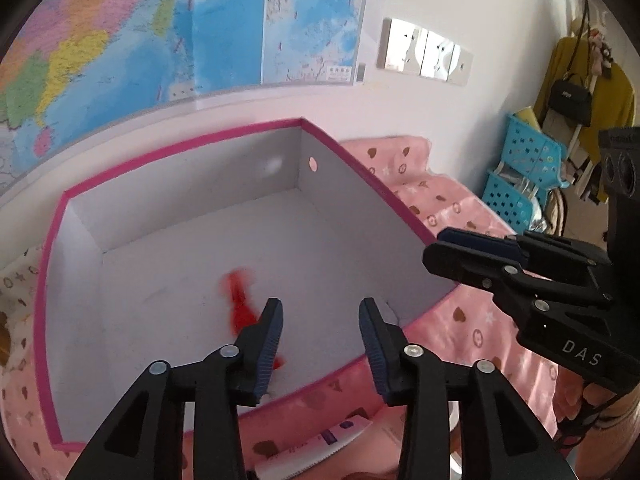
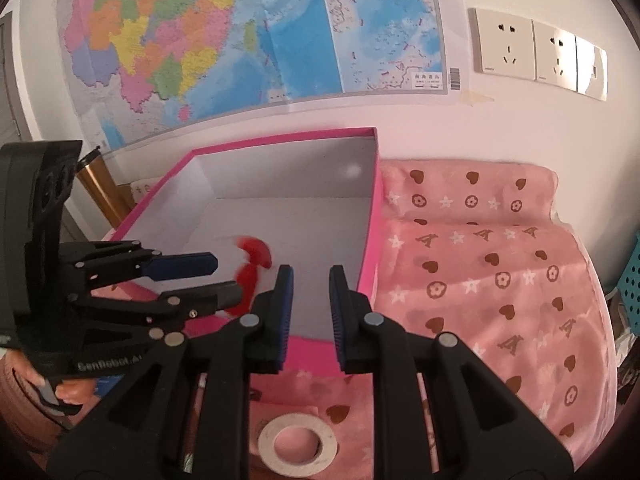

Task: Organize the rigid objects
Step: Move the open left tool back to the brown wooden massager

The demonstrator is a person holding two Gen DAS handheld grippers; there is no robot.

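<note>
A pink-rimmed box (image 1: 180, 152) with a grey inside stands on the pink blanket; it also shows in the right wrist view (image 2: 372, 240). A blurred red object (image 1: 240, 300) is inside it, over the box floor, also seen in the right wrist view (image 2: 252, 260). My left gripper (image 1: 320, 320) is open and empty above the box's near edge. My right gripper (image 2: 310, 288) is open and empty at the box's near right corner. A white tape roll (image 2: 298, 444) lies on the blanket below the right gripper. A white tube (image 1: 316, 448) lies below the left gripper.
The pink patterned blanket (image 2: 480, 280) spreads to the right of the box. A map (image 2: 240, 40) and wall sockets (image 2: 536, 48) are behind. Blue baskets (image 1: 520, 172) and hanging clothes stand at the far right. A gold-coloured post (image 2: 100, 188) stands left of the box.
</note>
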